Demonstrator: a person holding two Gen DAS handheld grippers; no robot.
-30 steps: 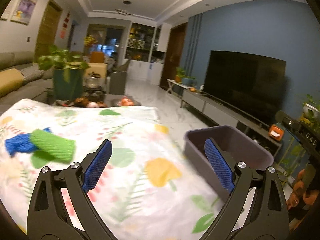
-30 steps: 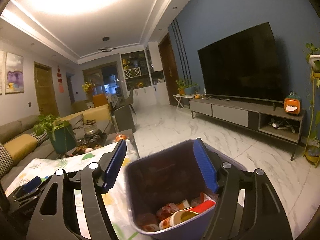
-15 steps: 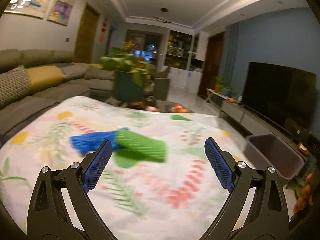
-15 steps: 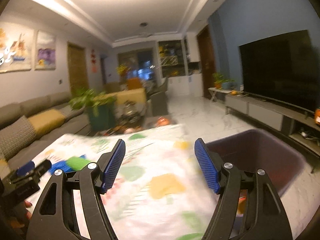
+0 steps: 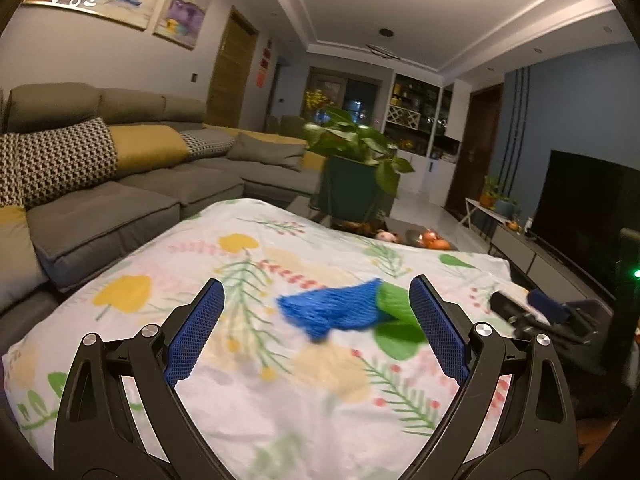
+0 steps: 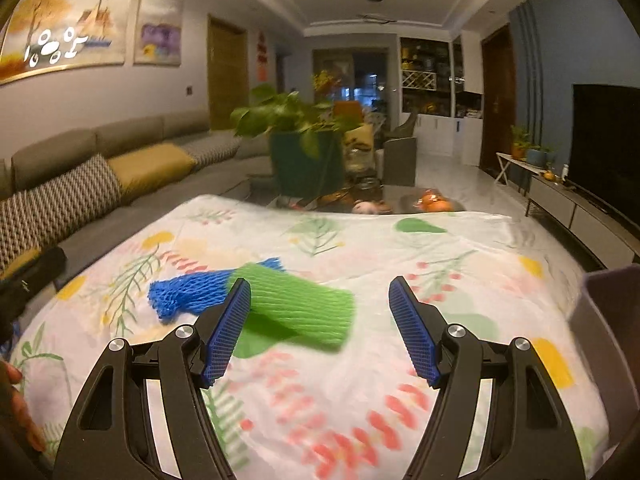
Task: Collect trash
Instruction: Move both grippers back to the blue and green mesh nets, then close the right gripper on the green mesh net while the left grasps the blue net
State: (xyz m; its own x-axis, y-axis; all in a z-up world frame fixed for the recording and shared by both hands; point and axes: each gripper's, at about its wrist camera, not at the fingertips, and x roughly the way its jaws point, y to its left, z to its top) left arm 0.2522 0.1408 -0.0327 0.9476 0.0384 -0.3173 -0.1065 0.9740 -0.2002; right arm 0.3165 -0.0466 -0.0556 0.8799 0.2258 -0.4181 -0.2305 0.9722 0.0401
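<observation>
A blue foam net sleeve (image 5: 334, 310) and a green foam net sleeve (image 5: 394, 306) lie side by side on the floral cloth (image 5: 280, 380). My left gripper (image 5: 316, 330) is open just short of the blue one, nothing between its fingers. In the right wrist view the green sleeve (image 6: 298, 310) lies ahead of the left finger, the blue sleeve (image 6: 188, 294) to its left. My right gripper (image 6: 318, 330) is open and empty. The grey trash bin (image 6: 604, 320) shows at the right edge. The right gripper (image 5: 536, 312) also shows in the left wrist view.
A grey sofa (image 5: 120, 184) with cushions runs along the left. A potted plant (image 5: 358, 168) and fruit (image 6: 434, 202) sit on a low table beyond the cloth. A TV (image 6: 606, 136) and console stand at the right. A hand (image 6: 16, 404) shows at the lower left.
Both grippers have swung left, away from the bin and toward the foam sleeves, which now lie close in front of them. Both stayed open.
</observation>
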